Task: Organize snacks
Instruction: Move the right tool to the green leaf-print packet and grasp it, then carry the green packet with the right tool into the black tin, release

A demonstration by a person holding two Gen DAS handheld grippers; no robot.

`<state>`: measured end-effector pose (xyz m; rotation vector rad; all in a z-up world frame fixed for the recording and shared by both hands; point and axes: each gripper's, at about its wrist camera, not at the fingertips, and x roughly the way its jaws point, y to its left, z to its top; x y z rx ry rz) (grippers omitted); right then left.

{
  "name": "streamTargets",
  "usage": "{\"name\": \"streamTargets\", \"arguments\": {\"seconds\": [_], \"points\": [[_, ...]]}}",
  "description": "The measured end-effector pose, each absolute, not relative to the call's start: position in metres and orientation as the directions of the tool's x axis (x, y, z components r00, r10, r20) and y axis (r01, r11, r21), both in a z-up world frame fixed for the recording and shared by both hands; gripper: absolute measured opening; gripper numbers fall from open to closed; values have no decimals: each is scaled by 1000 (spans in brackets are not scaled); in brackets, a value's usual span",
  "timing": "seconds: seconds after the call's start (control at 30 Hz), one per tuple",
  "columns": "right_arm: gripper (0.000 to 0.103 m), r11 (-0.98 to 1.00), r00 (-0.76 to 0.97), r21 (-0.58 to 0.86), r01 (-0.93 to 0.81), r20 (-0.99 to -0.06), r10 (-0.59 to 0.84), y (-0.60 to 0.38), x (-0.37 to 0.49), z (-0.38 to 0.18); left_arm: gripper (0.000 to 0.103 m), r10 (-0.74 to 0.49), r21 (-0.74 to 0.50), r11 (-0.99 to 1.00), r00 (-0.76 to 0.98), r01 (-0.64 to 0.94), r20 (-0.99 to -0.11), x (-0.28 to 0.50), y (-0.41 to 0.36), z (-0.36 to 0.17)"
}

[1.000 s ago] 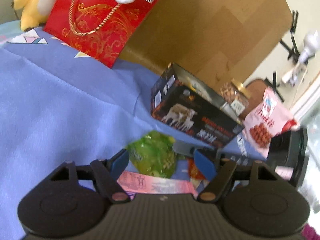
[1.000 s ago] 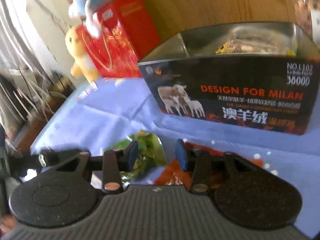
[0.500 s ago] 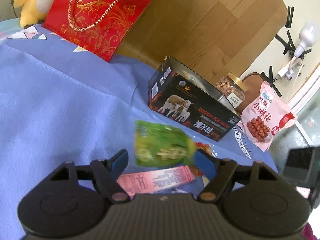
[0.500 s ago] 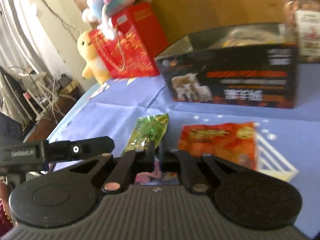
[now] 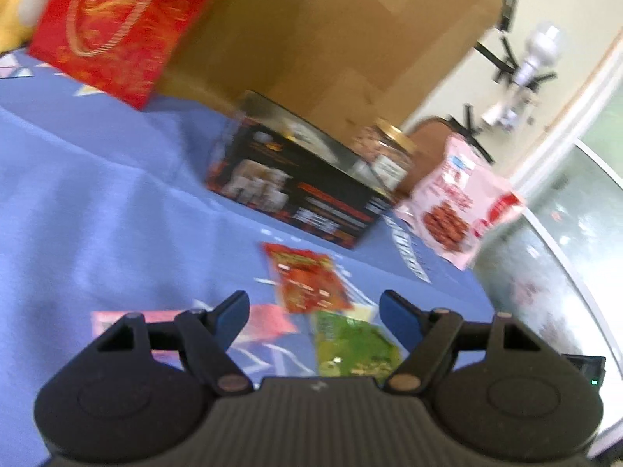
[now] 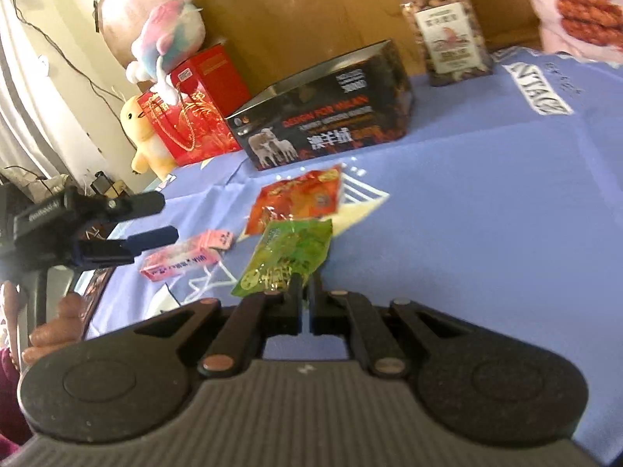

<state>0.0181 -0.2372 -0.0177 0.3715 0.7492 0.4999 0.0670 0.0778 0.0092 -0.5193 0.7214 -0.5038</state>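
Observation:
My right gripper (image 6: 305, 287) is shut on the near edge of a green snack packet (image 6: 290, 255) and holds it above the blue cloth; the packet also shows in the left wrist view (image 5: 356, 344). My left gripper (image 5: 315, 311) is open and empty, and it also shows at the left of the right wrist view (image 6: 128, 239). An orange-red snack packet (image 6: 298, 200) (image 5: 307, 278) lies flat on the cloth behind the green one. A pink snack box (image 6: 187, 255) (image 5: 187, 321) lies left of it. A black open box (image 6: 323, 124) (image 5: 300, 194) stands behind them.
A jar of nuts (image 6: 447, 27) and a pink snack bag (image 6: 576, 4) stand at the back right. A red gift bag (image 6: 194, 113), a yellow plush (image 6: 144, 136) and a pastel plush (image 6: 171, 35) stand at the back left before a cardboard wall (image 5: 331, 35).
My right gripper closed on the green packet and has lifted it and drawn back to the right. The left gripper stayed open and swung its view rightward.

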Motion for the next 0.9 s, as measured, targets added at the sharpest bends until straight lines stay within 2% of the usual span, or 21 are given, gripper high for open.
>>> {"name": "streamTargets", "arguments": {"seconds": [0.17, 0.23, 0.27, 0.3, 0.4, 0.63, 0.67, 0.7, 0.77, 0.87, 0.9], "points": [[11, 838, 642, 444, -316, -551, 534, -237, 13, -20, 76, -639, -577, 751, 571, 321, -515, 63, 43, 5], [25, 838, 637, 427, -339, -552, 538, -238, 10, -21, 78, -637, -567, 758, 553, 322, -537, 62, 33, 1], [41, 835, 637, 423, -353, -545, 545, -238, 9, -21, 79, -633, -564, 762, 548, 318, -547, 63, 30, -2], [48, 831, 639, 418, -367, -535, 552, -238, 8, -21, 80, -627, -561, 768, 544, 308, -558, 64, 27, -5], [49, 840, 648, 360, -407, -534, 543, -233, 9, -19, 81, -612, -563, 779, 531, 277, -586, 67, 23, -15], [51, 836, 639, 271, -477, -546, 541, -212, 18, -24, 92, -620, -559, 774, 535, 297, -574, 73, 11, -16], [47, 833, 637, 267, -485, -545, 546, -210, 19, -24, 92, -625, -557, 771, 534, 308, -570, 73, 9, -16], [35, 831, 635, 264, -490, -544, 548, -208, 19, -24, 92, -627, -554, 770, 533, 316, -567, 74, 6, -17], [30, 834, 645, 263, -484, -537, 544, -209, 18, -26, 90, -614, -529, 783, 547, 329, -569, 73, 3, -16], [21, 821, 637, 348, -453, -518, 571, -220, 23, -26, 80, -604, -521, 790, 558, 323, -569, 73, 4, -16], [19, 807, 631, 396, -437, -504, 589, -225, 25, -26, 74, -614, -535, 781, 554, 322, -562, 74, 5, -16]]}}
